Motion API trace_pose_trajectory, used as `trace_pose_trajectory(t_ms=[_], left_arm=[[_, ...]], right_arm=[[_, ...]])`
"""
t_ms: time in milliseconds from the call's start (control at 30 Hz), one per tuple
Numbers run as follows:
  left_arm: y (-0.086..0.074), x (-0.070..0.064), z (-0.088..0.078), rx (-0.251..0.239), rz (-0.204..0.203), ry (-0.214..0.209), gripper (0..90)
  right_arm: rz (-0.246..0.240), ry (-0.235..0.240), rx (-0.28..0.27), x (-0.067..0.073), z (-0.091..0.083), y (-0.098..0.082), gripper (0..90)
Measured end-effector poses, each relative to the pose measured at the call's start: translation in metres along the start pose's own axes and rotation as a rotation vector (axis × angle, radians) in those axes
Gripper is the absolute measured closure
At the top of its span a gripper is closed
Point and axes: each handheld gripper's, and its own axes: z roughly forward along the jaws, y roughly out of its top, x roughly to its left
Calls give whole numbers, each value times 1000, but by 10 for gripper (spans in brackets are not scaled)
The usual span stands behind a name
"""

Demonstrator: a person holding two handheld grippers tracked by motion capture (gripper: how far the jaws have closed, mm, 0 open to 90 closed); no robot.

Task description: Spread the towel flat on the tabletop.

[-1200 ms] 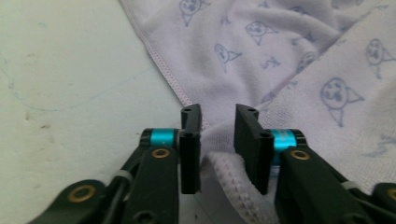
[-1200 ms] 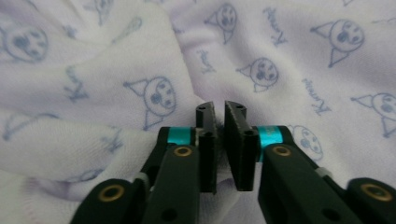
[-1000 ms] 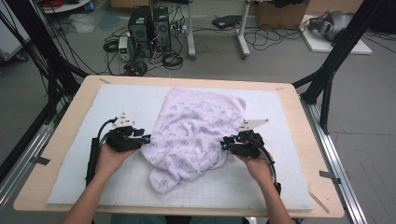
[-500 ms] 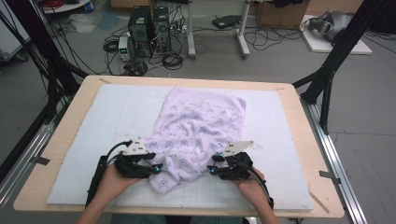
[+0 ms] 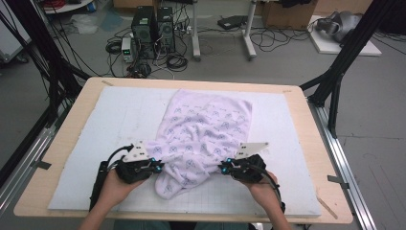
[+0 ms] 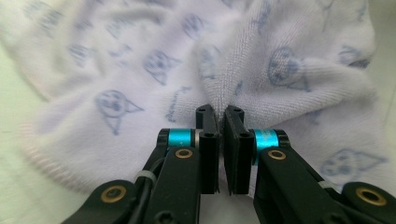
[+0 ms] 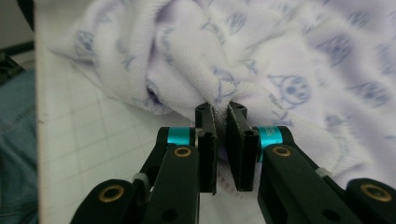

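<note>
A pale lilac towel printed with small cat faces lies crumpled on the white grid mat. Its near end is bunched toward the front edge. My left gripper holds the towel's left side; in the left gripper view the jaws are pinched together on a fold of the towel. My right gripper holds the right side; in the right gripper view its jaws are clamped on a ridge of the cloth. A person's hands hold both grippers.
The mat covers a wooden table with black frame posts at both sides. Computers and cables sit on the floor beyond the far edge. Bare mat lies left and right of the towel.
Both grippers have drawn back toward the front edge with the towel's sides, dragging the towel nearer and stretching it lengthwise.
</note>
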Motion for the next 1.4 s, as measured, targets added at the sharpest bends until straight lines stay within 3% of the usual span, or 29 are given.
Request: trace_pose_trajectory(t_ms=[133, 267, 367, 533, 633, 733, 833, 967, 1033, 1133, 1200, 1267, 1400], left_arm=[[9, 7, -14, -51, -10, 23, 852], [21, 22, -5, -48, -28, 80, 852], [27, 38, 17, 6, -31, 126, 851], [27, 66, 52, 61, -109, 143, 850], [22, 75, 67, 90, -137, 135, 847], [21, 78, 69, 81, -156, 127, 830], [22, 79, 59, 71, -170, 137, 716], [26, 75, 34, 10, -173, 146, 601], [29, 70, 25, -5, -172, 131, 576], [33, 55, 16, -9, -136, 99, 548], [35, 45, 15, -10, -119, 61, 526], [38, 35, 15, -10, -99, 27, 511], [41, 18, 25, 5, -86, -60, 473]], right_arm=[[-26, -37, -22, -3, -27, 13, 835], [-37, -89, -14, -15, -34, 26, 836], [-13, -115, 6, -34, -22, 32, 836], [107, -125, 70, -75, 17, 28, 836], [147, -128, 106, -89, 34, 21, 834], [172, -128, 114, -94, 41, 16, 815], [179, -144, 90, -93, 37, 17, 710], [157, -160, 22, -81, 19, 23, 652], [141, -163, -7, -74, 11, 25, 642], [106, -148, -33, -58, 3, 29, 624], [83, -132, -17, -47, 3, 31, 618], [43, -124, -31, -37, 4, 33, 619], [31, -73, -23, -20, 14, 27, 609]])
